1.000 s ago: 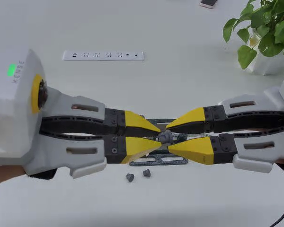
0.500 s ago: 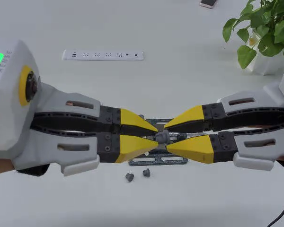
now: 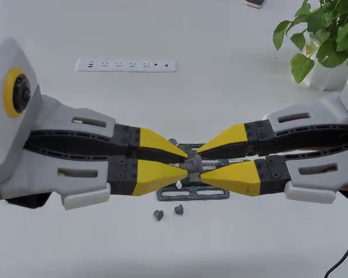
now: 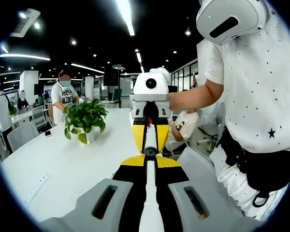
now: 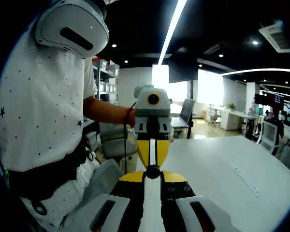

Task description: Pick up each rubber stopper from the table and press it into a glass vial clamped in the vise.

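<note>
**A:** How are the two tools posed?

**B:** In the head view they lie almost level and point straight at each other, tip to tip. The left gripper (image 3: 187, 164) comes in from the left edge and the right gripper (image 3: 200, 163) from the right. They meet over the middle of the white table (image 3: 249, 104).

**A:** Are the jaws apart or together?

**B:** Nearly together on both, with only a thin slit between the yellow tips. Each pair pinches the same small grey rubber stopper (image 3: 193, 165) from opposite sides. In the right gripper view it sits as a round lump wedged at that gripper's own tips.

**A:** Where is that stopper relative to the clamp?

**B:** It is over the dark vise (image 3: 191, 196), which lies flat on the table under the tips. I cannot make out the vial, because the jaws cover that spot.

**A:** Are there other stoppers?

**B:** Yes. A loose stopper (image 3: 158, 215) and a second loose stopper (image 3: 178, 209) lie close together on the table, just nearer than the vise.

**A:** And the arms?

**B:** In the left gripper view a bare forearm (image 4: 193, 99) reaches out level to the back of the right gripper.

**A:** What else is on the table?

**B:** A power strip (image 3: 126, 65) lies far left, and a potted plant (image 3: 327, 32) stands far right.
</note>
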Available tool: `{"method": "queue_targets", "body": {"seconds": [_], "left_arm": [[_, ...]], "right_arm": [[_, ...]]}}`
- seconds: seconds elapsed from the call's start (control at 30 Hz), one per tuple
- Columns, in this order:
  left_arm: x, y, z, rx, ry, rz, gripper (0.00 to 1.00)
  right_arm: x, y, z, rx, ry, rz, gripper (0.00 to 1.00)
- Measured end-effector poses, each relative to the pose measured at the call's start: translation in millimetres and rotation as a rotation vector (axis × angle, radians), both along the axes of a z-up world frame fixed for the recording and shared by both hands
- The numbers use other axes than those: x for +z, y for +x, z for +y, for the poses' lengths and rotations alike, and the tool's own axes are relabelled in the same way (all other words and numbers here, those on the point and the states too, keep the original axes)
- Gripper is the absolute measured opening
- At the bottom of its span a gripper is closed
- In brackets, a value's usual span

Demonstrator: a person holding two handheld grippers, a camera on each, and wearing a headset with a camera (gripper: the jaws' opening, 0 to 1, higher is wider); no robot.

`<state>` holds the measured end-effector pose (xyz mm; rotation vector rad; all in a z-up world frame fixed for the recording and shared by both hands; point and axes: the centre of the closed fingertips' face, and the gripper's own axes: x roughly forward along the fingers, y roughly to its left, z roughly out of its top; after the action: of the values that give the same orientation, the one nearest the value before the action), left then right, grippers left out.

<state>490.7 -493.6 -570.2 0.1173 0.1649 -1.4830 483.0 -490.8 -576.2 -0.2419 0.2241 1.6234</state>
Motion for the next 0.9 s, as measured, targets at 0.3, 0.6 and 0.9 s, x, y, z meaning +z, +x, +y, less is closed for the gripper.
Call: {"method": "queue_targets", "body": {"seconds": [0.3,0.6,0.9], "left_arm": [[0.1,-0.7,-0.6,-0.012,-0.002,0.005,0.01],[0.9,-2.0,-0.3,-0.008,-0.005,0.005,0.01],[-3.0,-0.5,-0.9,0.007,-0.008,0.007,0.02]], "right_arm": [[0.1,0.3,-0.1,0.002,-0.002,0.006,0.07],[1.4,-0.6,0.1,0.000,0.002,0.025,0.06],[-1.5,-0.2,-0.2,-0.014,-0.012,0.043,0.05]]}}
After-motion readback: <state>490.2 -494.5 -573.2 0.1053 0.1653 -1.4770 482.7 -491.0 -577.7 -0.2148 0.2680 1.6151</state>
